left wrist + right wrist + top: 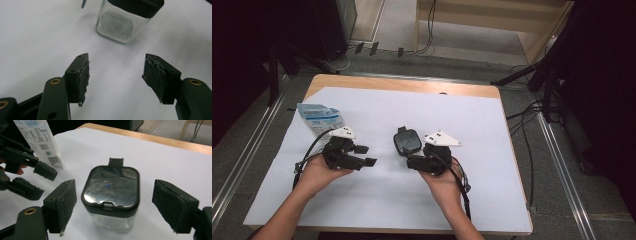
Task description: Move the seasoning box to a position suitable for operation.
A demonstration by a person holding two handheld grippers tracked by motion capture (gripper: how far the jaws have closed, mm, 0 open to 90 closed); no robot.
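Note:
A small square clear jar with a black lid (407, 140) stands upright near the middle of the white-covered table (377, 210). My right gripper (412, 157) is open, its jaws on either side of the jar (111, 187) without touching it. The left gripper (366, 155) is also open and holds nothing, a short way to the left of the jar and pointing toward it. In the left gripper view the jar (120, 22) stands ahead of the open gripper (116, 75). The left gripper (37, 178) also appears at the left of the right gripper view.
A blue and white printed pouch (319, 117) stands at the table's back left, behind the left gripper; it is the pouch (37, 140) at upper left in the right gripper view. Cables and dark stands line the floor beyond the table's wooden edge (412, 85).

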